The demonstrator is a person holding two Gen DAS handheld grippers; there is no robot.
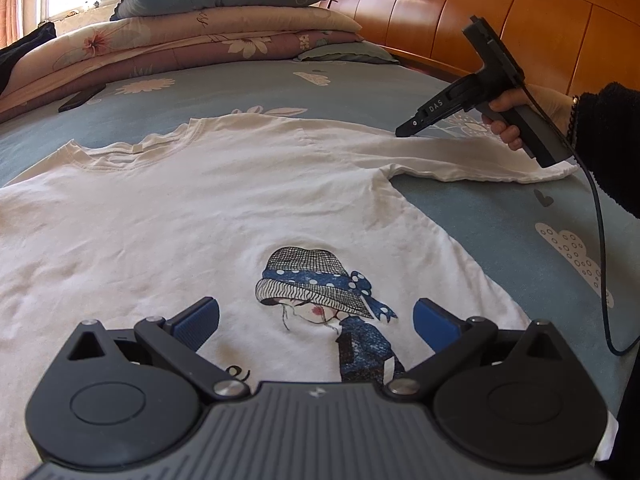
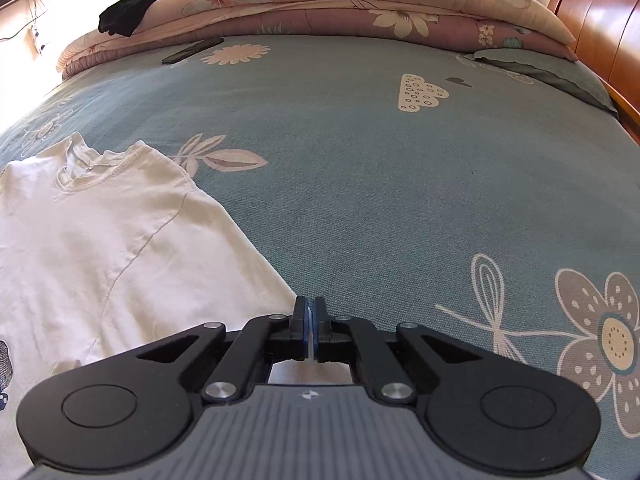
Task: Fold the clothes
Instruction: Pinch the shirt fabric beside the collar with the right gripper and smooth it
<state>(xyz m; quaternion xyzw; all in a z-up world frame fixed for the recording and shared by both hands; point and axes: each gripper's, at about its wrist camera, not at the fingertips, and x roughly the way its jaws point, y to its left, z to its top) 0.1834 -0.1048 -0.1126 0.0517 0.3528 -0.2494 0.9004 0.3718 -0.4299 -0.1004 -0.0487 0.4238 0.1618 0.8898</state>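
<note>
A white T-shirt (image 1: pixel 168 216) lies flat on the bed, front up, with a print of a girl in a hat (image 1: pixel 320 284). My left gripper (image 1: pixel 316 308) hovers open over the print, its blue pads (image 1: pixel 200 324) wide apart and nothing between them. The shirt's sleeve (image 1: pixel 472 156) stretches to the right. My right gripper (image 1: pixel 402 131) (image 2: pixel 310 304), held by a hand (image 1: pixel 508 120), sits at the sleeve's upper edge near the shoulder. Its pads are pressed together with a thin sliver of white cloth between them. The shirt (image 2: pixel 80 240) fills the left of the right wrist view.
The bed has a blue patterned sheet (image 2: pixel 400 200). Folded quilts and pillows (image 1: pixel 192 36) are stacked at the far end, beside a wooden headboard (image 1: pixel 500 16). A dark phone (image 2: pixel 192 51) lies near the quilts, and a black cloth (image 2: pixel 148 4) lies on them. A cable (image 1: pixel 600 260) hangs from the right gripper.
</note>
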